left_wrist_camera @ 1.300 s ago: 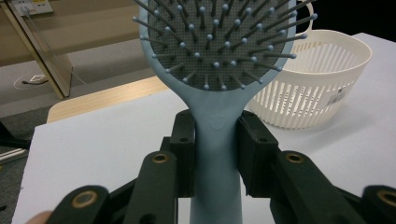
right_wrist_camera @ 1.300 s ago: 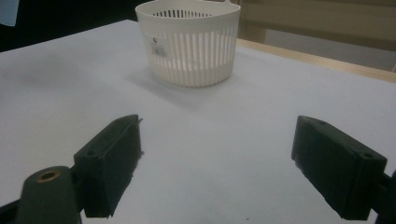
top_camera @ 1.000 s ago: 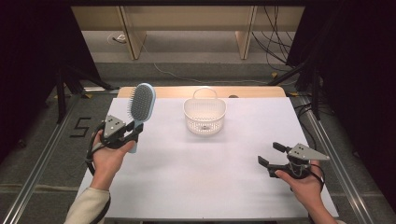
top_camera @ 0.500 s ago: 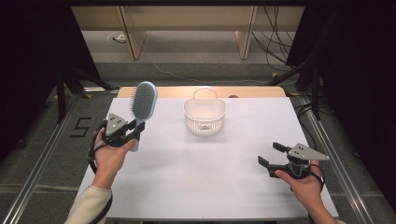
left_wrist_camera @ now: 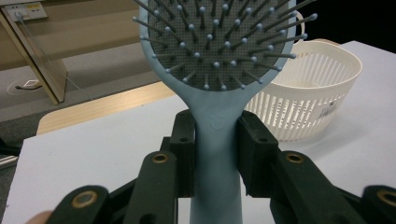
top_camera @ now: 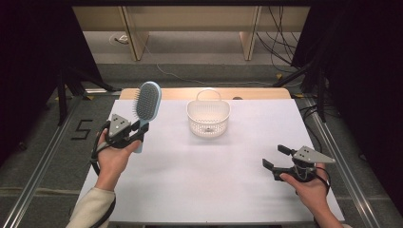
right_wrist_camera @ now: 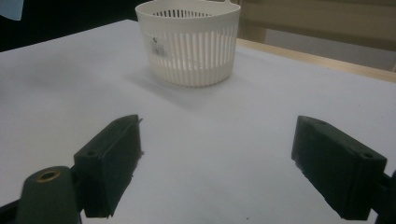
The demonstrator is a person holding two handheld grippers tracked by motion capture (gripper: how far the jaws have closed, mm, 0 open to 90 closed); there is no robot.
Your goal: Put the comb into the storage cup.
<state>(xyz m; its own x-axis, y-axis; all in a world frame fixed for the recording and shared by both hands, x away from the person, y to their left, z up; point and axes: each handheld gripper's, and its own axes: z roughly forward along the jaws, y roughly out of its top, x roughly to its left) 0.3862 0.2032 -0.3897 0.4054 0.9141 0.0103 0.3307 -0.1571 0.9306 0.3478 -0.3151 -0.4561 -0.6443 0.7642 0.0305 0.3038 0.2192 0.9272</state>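
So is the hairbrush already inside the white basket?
No, the left tongs hold the hairbrush upright by its handle, apart from the basket.

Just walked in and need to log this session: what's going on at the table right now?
A person works with a gripper in each hand. The left gripper is shut on the handle of a light blue hairbrush, held upright above the table's left side, bristles facing the person. The right gripper is open and holds nothing, low over the white table at the near right. A white slotted basket stands at the far middle, with nothing large in it.
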